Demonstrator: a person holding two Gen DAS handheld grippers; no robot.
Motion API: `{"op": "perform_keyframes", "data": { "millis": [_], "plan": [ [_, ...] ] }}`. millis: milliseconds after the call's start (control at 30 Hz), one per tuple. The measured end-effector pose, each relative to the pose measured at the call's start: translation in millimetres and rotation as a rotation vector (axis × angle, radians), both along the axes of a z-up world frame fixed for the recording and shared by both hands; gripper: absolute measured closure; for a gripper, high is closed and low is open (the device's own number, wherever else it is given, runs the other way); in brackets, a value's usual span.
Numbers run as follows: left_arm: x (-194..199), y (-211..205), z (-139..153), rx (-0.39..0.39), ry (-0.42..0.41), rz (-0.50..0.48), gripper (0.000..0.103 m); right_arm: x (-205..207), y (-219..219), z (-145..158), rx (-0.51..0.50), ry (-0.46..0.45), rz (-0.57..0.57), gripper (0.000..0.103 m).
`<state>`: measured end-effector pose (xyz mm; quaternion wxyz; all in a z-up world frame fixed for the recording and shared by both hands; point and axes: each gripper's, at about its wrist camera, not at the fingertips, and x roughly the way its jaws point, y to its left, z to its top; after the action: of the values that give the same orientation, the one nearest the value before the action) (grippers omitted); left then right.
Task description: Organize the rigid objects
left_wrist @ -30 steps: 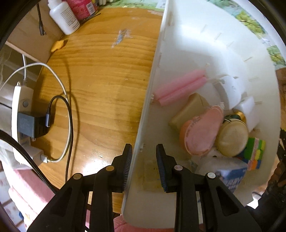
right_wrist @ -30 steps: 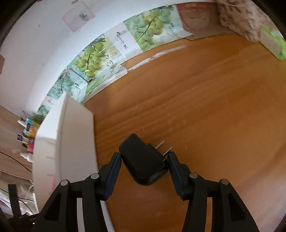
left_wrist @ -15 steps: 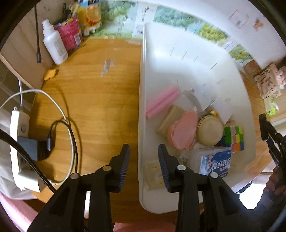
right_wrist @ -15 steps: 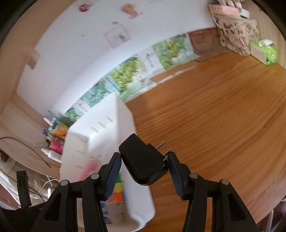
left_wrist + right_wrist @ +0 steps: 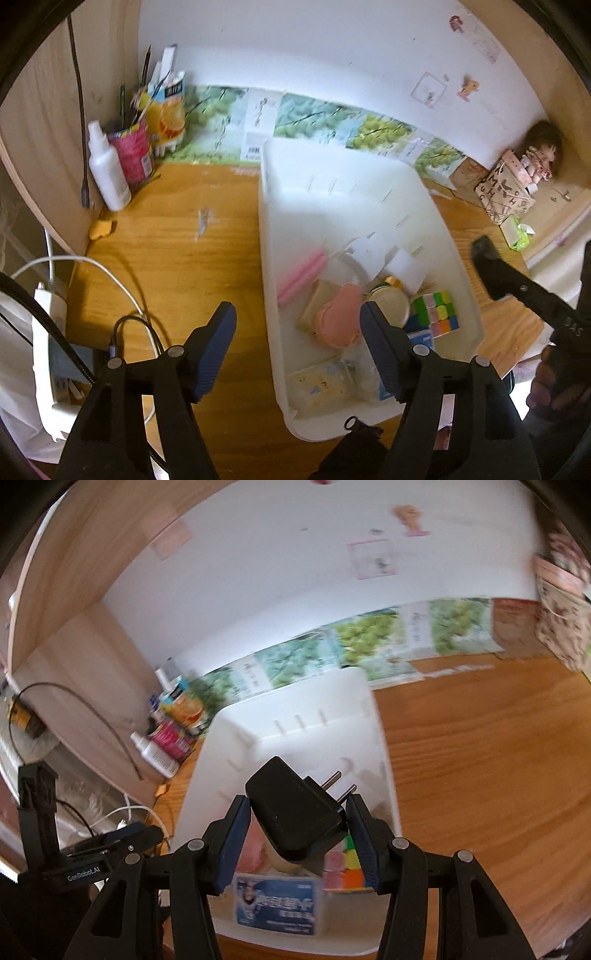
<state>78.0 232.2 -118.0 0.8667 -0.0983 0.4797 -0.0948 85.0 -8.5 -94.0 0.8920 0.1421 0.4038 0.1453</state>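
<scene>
A white bin (image 5: 369,192) stands on the wooden desk (image 5: 177,266). Inside it lie pink sticks (image 5: 301,273), a pink round case (image 5: 340,317), a tan compact (image 5: 391,304), a colour cube (image 5: 436,310) and a blue box (image 5: 421,338). My left gripper (image 5: 299,343) hovers above the bin's left wall, its jaws opening and pressing on nothing. My right gripper (image 5: 295,808) is shut on a black plug adapter (image 5: 291,819), prongs up and to the right, held above the bin's (image 5: 295,701) near end, over the blue box (image 5: 280,901).
At the back left stand a white bottle (image 5: 109,173), a pink can of pens (image 5: 133,155) and a juice carton (image 5: 170,107). A power strip (image 5: 48,350) with cables lies at the left edge. A patterned bag (image 5: 506,199) and a doll (image 5: 543,151) sit at the far right.
My left gripper has let go of the bin's left wall, opened wide and risen. My right gripper has carried the adapter from over the bare desk to above the bin.
</scene>
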Motion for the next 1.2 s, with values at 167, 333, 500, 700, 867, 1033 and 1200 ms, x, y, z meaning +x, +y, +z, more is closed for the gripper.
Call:
{"op": "perform_keyframes", "data": {
  "millis": [167, 333, 500, 700, 867, 1033, 1200],
  "plan": [
    [-7.1, -8.6, 19.2, -0.009, -0.040, 0.015, 0.027, 8.5, 8.3, 8.8, 0.016, -0.037, 0.064, 0.048],
    [-17.6, -27.1, 37.5, 0.011, -0.093, 0.073, 0.026, 9.7, -5.1, 22.6, 0.056, -0.100, 0.140, 0.023],
    [-26.2, -53.3, 57.0, 0.042, -0.151, 0.174, 0.024, 8.1, -38.7, 35.9, 0.058, -0.124, 0.223, 0.020],
    [-40.8, -104.4, 68.0, 0.046, -0.205, 0.302, 0.015, -1.9, -94.7, 44.9, 0.020, -0.106, 0.263, 0.001],
    [-54.3, -148.7, 69.4, 0.036, -0.193, 0.333, 0.010, -20.4, -134.9, 48.4, -0.048, -0.081, 0.268, 0.001],
    [-66.7, -185.2, 76.9, 0.060, -0.179, 0.293, 0.004, -42.9, -163.2, 48.3, -0.043, -0.020, 0.231, 0.000],
    [-74.0, -209.4, 79.6, 0.065, -0.151, 0.252, 0.004, -69.7, -177.2, 46.8, -0.031, 0.032, 0.208, 0.000]
  ]
}}
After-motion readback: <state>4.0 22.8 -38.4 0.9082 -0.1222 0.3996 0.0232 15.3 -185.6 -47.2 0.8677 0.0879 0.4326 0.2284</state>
